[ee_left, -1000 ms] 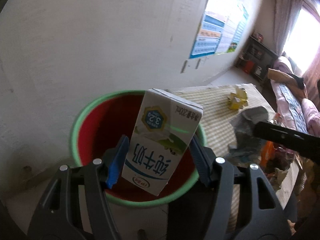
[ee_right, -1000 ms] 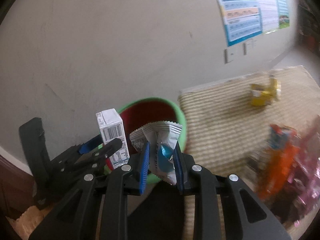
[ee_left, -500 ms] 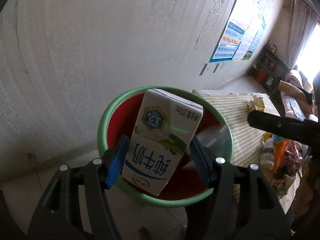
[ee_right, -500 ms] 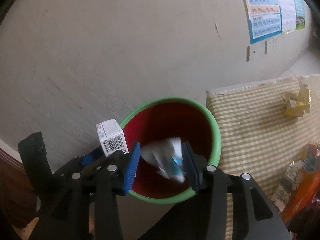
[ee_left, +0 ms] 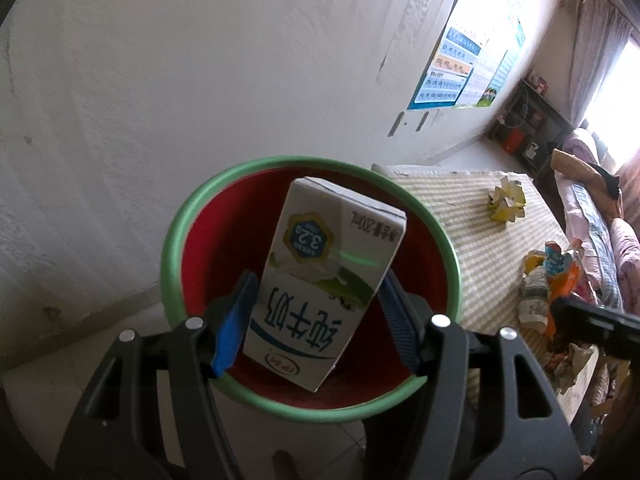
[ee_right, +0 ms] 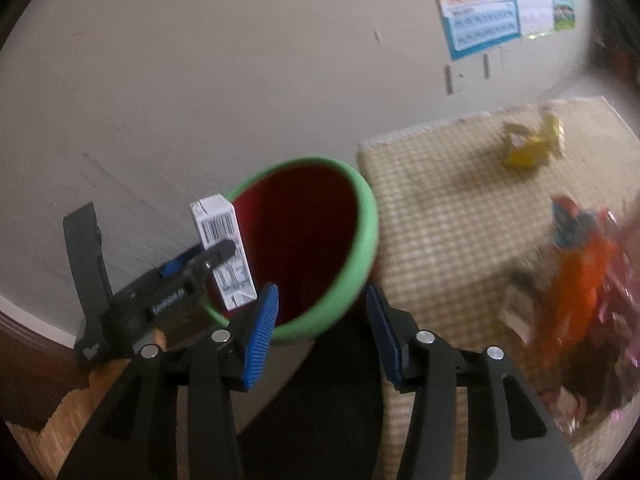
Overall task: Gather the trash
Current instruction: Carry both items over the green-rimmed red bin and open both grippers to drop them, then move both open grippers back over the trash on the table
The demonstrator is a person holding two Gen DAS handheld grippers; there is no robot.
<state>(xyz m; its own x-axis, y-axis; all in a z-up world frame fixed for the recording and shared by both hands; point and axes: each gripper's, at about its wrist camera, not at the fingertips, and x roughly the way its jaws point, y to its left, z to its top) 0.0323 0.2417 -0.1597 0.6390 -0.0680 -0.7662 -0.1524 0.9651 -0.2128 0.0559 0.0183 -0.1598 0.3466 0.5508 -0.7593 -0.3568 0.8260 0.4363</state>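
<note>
The left tool (ee_left: pixel 316 320) clamps the milk carton (ee_left: pixel 324 280) over the red bin (ee_left: pixel 172 240); the right tool (ee_right: pixel 322 330) gapes empty.

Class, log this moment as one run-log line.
left tool: shut on milk carton over bin | right tool: open, empty | table: wrappers left

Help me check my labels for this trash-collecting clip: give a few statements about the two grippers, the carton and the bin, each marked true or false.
1. The left gripper holds a milk carton over the bin. True.
2. The right gripper clamps a silver wrapper. False: nothing is between its open jaws.
3. The bin is blue inside. False: red inside, green rim.
4. Yellow crumpled trash lies on the checked cloth. True.
</note>
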